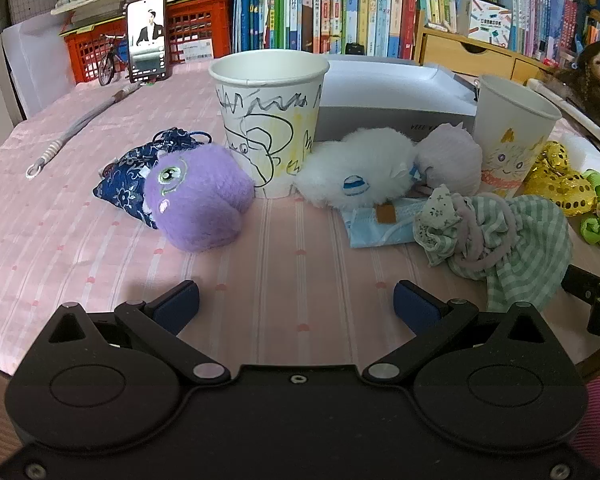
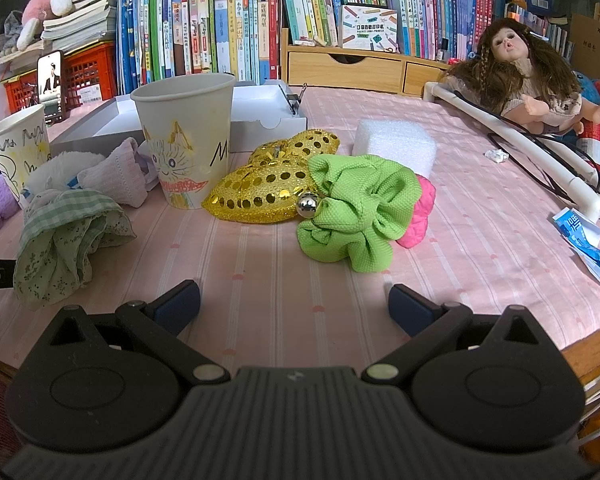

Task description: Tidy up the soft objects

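Note:
My left gripper [image 1: 296, 304] is open and empty above the pink cloth, short of a purple plush [image 1: 198, 204], a white plush [image 1: 358, 172] and a green checked pouch [image 1: 508, 240]. A blue floral pouch [image 1: 130, 178] lies behind the purple plush. Two drawn-on paper cups [image 1: 270, 116] [image 1: 512, 136] stand upright behind them. My right gripper [image 2: 294, 306] is open and empty, just short of a green scrunchie [image 2: 356, 212] with a bell. A gold sequin piece [image 2: 268, 184], a pink soft item [image 2: 420, 212] and the cat cup [image 2: 188, 140] sit around it.
A grey box lid [image 1: 388, 96] lies behind the cups. A white foam block [image 2: 396, 144], a doll [image 2: 516, 76], white tubes [image 2: 540, 148] and a blue wrapper [image 2: 580, 240] are at the right. A phone [image 1: 146, 38], red crate [image 1: 196, 36] and bookshelves stand behind.

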Motion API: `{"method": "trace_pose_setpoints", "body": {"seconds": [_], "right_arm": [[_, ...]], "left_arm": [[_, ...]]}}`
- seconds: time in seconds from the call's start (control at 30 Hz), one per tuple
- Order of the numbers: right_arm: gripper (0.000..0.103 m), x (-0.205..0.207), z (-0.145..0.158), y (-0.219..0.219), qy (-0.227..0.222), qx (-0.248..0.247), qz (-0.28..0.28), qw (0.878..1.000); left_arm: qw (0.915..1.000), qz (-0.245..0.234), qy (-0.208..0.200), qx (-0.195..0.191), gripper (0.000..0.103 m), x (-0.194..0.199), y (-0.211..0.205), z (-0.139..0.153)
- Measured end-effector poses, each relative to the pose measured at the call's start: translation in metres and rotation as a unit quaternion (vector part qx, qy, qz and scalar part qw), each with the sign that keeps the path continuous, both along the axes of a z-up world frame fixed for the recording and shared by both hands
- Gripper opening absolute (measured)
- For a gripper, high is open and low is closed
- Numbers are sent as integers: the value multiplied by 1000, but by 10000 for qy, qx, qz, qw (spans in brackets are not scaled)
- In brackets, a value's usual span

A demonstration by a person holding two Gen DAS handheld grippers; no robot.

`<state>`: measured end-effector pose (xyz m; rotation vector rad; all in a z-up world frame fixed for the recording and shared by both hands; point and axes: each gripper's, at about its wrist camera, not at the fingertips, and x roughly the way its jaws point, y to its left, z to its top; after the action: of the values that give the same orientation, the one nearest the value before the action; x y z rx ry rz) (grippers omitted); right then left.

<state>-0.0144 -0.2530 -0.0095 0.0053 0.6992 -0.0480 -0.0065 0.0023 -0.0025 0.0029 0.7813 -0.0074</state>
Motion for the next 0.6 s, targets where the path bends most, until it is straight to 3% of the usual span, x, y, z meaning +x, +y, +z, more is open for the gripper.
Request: {"method": "trace_pose_setpoints", "body": {"seconds": [0.27,0.37,0.6], "right_arm": [[103,-7,-4,0,-258,-5,35,9997],[103,-7,-3,-1,-277,10,49,9996],[103,-14,9,-14,-785,206,54,9967]], "left_arm": [[9999,-105,-44,-73,102,-4,3,2],[9992,-291,-80,-245,96,-9,4,11],[9910,-982,-686,-597,96,-30,-8,43]]}}
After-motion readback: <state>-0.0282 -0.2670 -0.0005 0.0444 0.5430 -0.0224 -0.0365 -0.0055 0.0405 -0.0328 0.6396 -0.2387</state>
